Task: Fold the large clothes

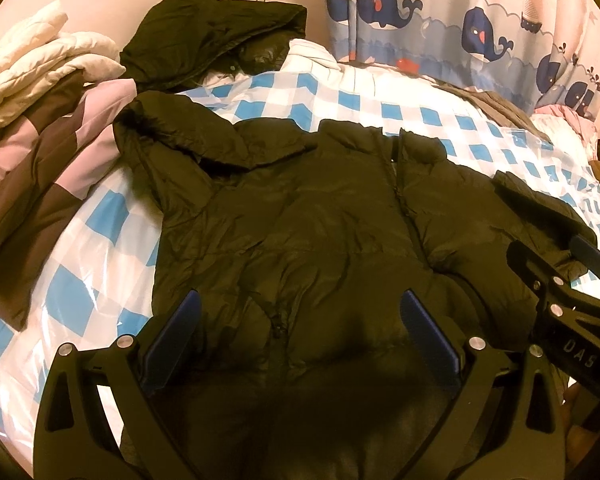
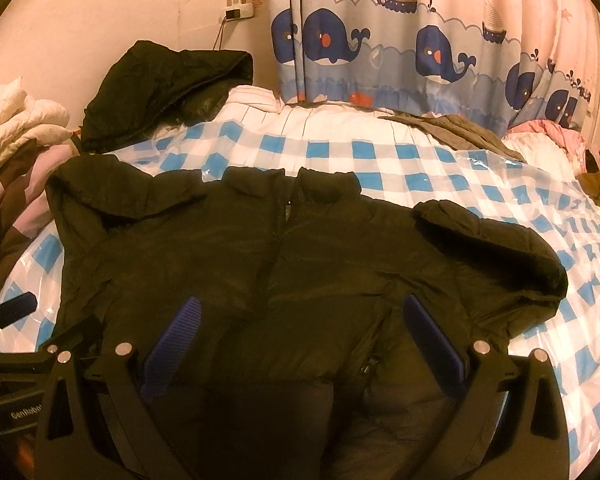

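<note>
Checkered glossy bedcover (image 2: 440, 168); puffy dark quilted jacket (image 2: 300, 248) spread flat

Bed (image 2: 380, 164) under a blue-and-white checked cover with a glossy clear plastic sheet over it

A dark puffy quilted zip jacket (image 2: 284, 256) lies spread flat, front up, in the middle. A second dark padded garment (image 2: 160, 88) is heaped at the far left, a cream quilted blanket (image 1: 40, 60) on a pink-and-brown checked one (image 1: 48, 168) at left, and a grey-brown cloth (image 2: 456, 130) far right.

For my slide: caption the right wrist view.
Open right hand-held gripper over a black jacket spread flat on a checked bed.
</note>
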`<state>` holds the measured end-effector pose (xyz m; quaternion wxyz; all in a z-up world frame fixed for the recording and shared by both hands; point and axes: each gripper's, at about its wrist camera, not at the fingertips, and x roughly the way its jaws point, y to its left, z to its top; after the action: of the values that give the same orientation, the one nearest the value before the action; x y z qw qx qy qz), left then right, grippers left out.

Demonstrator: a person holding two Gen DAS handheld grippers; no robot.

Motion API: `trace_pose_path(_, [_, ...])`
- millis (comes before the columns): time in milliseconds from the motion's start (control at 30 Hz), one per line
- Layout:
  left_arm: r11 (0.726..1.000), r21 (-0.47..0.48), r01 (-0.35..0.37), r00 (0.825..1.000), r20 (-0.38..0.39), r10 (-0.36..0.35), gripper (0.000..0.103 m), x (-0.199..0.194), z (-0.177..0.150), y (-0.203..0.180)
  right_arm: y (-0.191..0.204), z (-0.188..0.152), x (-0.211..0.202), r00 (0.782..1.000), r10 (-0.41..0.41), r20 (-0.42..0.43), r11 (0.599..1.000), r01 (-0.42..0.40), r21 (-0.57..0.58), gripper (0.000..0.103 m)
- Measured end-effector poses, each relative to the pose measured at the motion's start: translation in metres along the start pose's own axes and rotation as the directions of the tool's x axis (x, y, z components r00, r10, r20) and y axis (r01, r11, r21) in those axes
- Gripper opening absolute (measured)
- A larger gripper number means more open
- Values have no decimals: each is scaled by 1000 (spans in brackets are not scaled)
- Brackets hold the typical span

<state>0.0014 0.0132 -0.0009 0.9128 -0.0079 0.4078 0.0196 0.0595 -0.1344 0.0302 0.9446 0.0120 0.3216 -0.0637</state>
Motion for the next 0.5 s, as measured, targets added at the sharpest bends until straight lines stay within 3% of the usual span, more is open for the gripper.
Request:
trace_pose_path(133, [1000,-1,5,1000,12,-5,96,-1,1,2,-7,-7,5,1000,3,-30,1000,-3,-2,98])
trace_pose_path(367, [1000,-5,-13,999,-43,13,96,-1,6,9,-43,-27,12,996,-64,-66,998,65,14,98])
trace_pose_path(500, [999,-35,12,999,-39,-13,96,-3,9,20,-57,-58,15,987,-56,-153,997,64,50,98])
